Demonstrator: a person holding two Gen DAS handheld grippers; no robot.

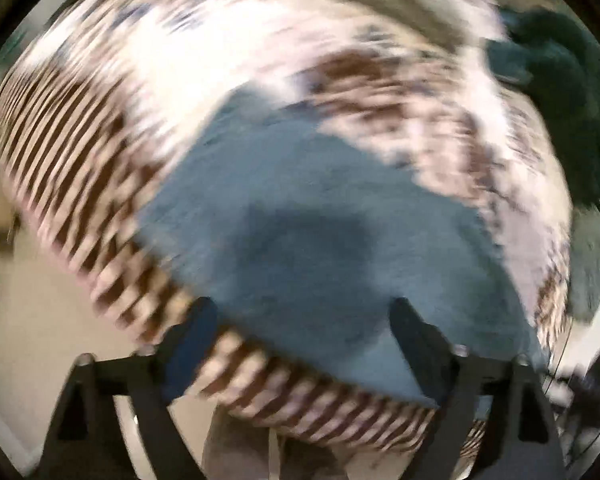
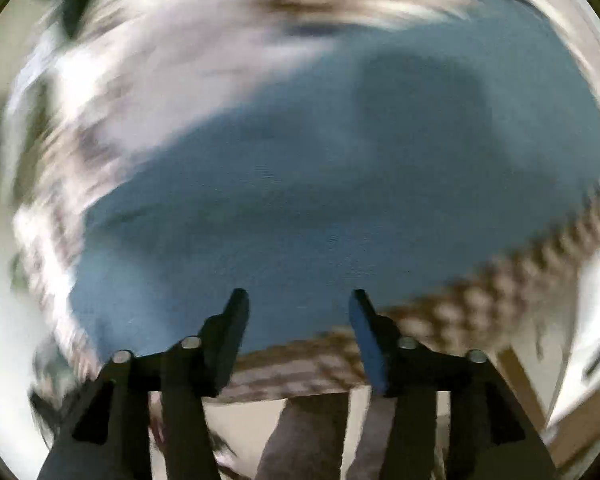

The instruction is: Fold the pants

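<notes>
Item one, the patterned bedspread (image 1: pixel 112 128): white with brown striping along its border, it fills both views and carries everything else, its edge curving from nine o'clock round to five in the left wrist view. Item two, the pants (image 1: pixel 300 216): a blue slab of cloth lying flat on that spread at the centre of the left view, and filling the right wrist view from eight o'clock to two (image 2: pixel 300 200); through the heavy blur it looks already doubled into a compact shape, though you cannot count the layers. Expect it to be soft, light and limp, with some grip to the weave; it will sag and unfold if you lift it by one layer, so pinch through all layers at a corner or folded edge, one corner per hand. Item three, a dark garment (image 1: pixel 560 92) at two o'clock, apart from the pants. Item four, your left gripper (image 1: pixel 300 312): jaws spread wide, nothing between them. Item five, your right gripper (image 2: pixel 298 300): jaws parted, also empty, above the near edge of the pants.
</notes>
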